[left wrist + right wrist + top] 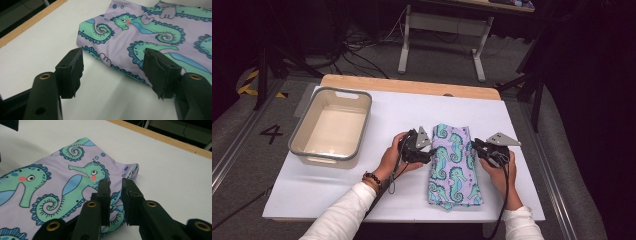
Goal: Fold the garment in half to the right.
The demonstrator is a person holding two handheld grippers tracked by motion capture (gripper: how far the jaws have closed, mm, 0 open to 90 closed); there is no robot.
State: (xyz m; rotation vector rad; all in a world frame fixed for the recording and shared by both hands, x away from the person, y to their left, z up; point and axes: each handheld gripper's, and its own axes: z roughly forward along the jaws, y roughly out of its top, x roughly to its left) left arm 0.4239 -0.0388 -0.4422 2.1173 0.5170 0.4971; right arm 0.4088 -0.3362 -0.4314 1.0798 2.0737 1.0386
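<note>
Folded seahorse cloth (454, 167) beside grey bin (298, 139)

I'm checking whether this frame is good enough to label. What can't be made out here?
- High view: how many layers the folded seahorse cloth has; its underside lies on the table.
- High view: the jaws of the left gripper and right gripper are too small to read.
- Right gripper view: whether any cloth sits between the pads; the jaws hide it.
- High view: the bin floor near its front wall.
</note>
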